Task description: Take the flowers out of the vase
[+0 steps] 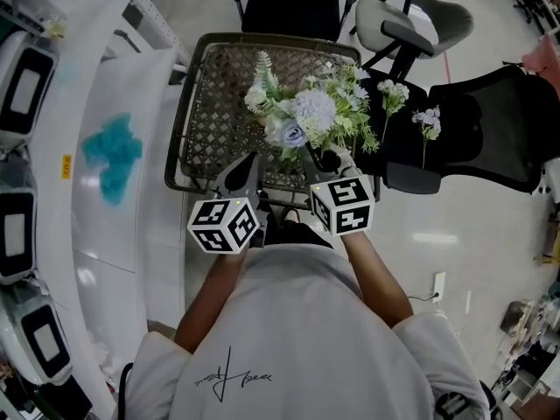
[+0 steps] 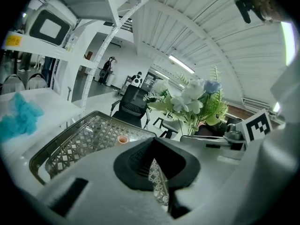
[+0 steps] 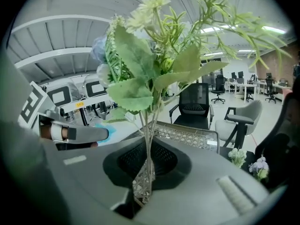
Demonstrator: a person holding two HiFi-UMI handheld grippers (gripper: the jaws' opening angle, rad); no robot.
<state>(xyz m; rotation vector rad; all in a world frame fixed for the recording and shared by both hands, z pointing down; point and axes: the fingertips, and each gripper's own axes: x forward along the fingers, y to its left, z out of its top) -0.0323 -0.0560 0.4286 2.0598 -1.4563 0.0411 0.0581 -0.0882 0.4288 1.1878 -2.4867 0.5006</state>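
Right hand-held gripper (image 1: 325, 163) is clamped on the thin green stems (image 3: 147, 142) of the bunch of white, pale-blue and green artificial flowers (image 1: 306, 116). Stems run up between the pads and the heads fan out above. The bunch is over the right half of the woven-lattice metal tabletop (image 1: 208, 116), with the stem ends toward the near edge. Can't make out the vase in any view.

Left hand-held gripper (image 1: 241, 173) is just beside the right one, over the near edge about mid-width. Its jaws are almost together, leaving a thin slit with lattice showing through and nothing gripped.

A white flower sprig (image 1: 392, 90) and a pale-purple flower sprig (image 1: 429, 121) lie off the tabletop on the black chair seat (image 1: 407, 147), past the right edge.
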